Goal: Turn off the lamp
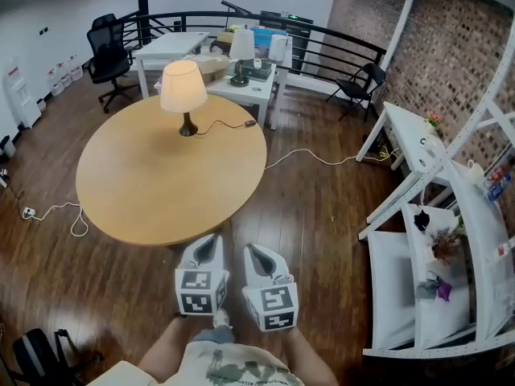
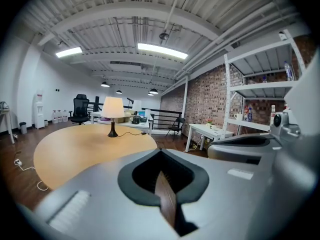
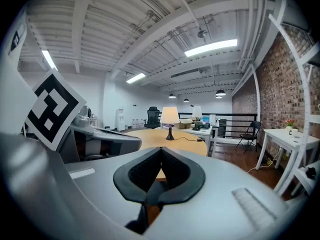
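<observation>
A lit table lamp (image 1: 183, 91) with a cream shade and dark base stands at the far side of a round wooden table (image 1: 153, 191). Its black cord runs right to a small inline switch (image 1: 250, 123) near the table's edge. Both grippers hang side by side over the floor just short of the table's near edge. Left gripper (image 1: 216, 239) and right gripper (image 1: 249, 250) are both shut and hold nothing. In the left gripper view the lamp (image 2: 113, 110) is far ahead beyond the gripper (image 2: 160, 152). The right gripper view shows the lamp (image 3: 170, 117) straight ahead beyond the gripper (image 3: 161, 149).
Behind the round table stand white tables with a second lamp (image 1: 241, 48) and boxes, a black office chair (image 1: 109, 55) and a black railing. A folding chair (image 1: 358, 83) and white shelving (image 1: 434, 240) line the brick wall on the right. A white cable (image 1: 56, 211) lies on the floor.
</observation>
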`<state>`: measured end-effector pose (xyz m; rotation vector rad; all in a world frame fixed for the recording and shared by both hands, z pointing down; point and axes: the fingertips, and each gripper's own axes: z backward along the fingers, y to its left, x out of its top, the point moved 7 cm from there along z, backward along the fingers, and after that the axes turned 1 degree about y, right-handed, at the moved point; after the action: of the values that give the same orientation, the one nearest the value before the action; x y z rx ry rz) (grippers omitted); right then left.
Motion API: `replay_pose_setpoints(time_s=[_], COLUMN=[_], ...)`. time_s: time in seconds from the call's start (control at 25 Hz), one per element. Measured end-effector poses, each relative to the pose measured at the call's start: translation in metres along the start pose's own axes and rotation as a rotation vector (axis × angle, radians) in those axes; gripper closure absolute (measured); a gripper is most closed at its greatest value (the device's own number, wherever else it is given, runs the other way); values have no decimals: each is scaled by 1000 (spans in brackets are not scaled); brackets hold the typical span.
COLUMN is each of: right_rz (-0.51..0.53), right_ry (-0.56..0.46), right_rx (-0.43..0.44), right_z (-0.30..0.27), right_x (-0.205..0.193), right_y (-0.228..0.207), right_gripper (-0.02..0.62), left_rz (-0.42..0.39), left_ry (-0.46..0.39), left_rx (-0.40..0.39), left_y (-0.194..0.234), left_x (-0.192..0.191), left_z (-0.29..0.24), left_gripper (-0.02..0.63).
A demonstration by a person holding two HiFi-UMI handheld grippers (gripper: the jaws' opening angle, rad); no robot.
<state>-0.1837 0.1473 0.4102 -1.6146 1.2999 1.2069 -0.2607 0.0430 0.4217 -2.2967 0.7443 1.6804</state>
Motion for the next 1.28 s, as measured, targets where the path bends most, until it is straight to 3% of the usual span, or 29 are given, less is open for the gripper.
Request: replay_pose_setpoints(time_s=[0.36,0.76,1.28], right_rz=[-4,-46,-16], right_ry=[-3,-3,-29], right_rx=[-51,-37,122], right_z=[-74,-123,-179], right_x=[26,20,43], right_y=[-26,-78,-248], right_gripper=[595,595,595], left_rz=[-2,-23,33], left_ry=[-9,42,51], left_rx=[-44,-48,114], left_y=[40,33,-32], left_x=[38,44,76], left_z=[-74,-143,-280], left_gripper=[607,607,607])
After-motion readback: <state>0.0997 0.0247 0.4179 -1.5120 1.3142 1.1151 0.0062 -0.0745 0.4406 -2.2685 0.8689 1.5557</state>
